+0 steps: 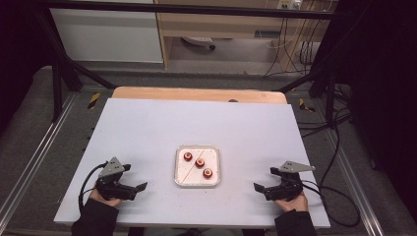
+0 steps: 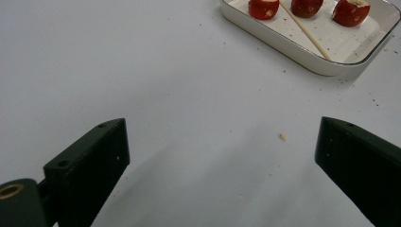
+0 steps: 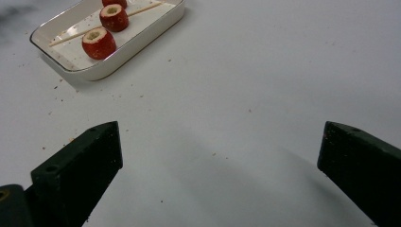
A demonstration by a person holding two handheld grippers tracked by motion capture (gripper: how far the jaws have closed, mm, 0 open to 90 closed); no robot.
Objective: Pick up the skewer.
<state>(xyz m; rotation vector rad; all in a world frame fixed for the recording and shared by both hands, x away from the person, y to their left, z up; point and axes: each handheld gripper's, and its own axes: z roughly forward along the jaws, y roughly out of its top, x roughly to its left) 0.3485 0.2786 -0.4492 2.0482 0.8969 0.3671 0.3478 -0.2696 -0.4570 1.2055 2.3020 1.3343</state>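
Note:
A white rectangular tray (image 1: pixel 216 164) sits at the middle of the table and holds three cored red fruit pieces (image 1: pixel 200 162) and a thin wooden skewer (image 1: pixel 187 174) lying diagonally. My left gripper (image 1: pixel 135 177) rests open on the table to the left of the tray, with nothing between its jaws. My right gripper (image 1: pixel 265 179) stands open to the tray's right, also holding nothing. The left gripper view has the tray (image 2: pixel 283 45), fruit (image 2: pixel 263 8) and skewer (image 2: pixel 305 30) ahead of the gripper (image 2: pixel 222 156). In the right gripper view the tray (image 3: pixel 118 59) and fruit (image 3: pixel 99 42) lie up-left of the gripper (image 3: pixel 220 156).
The table top (image 1: pixel 147 128) is a pale grey sheet with small crumbs (image 2: pixel 282 136) scattered around the tray. A wooden strip (image 1: pixel 196 93) runs along the far edge. Black frame bars and cables (image 1: pixel 339 147) flank the table.

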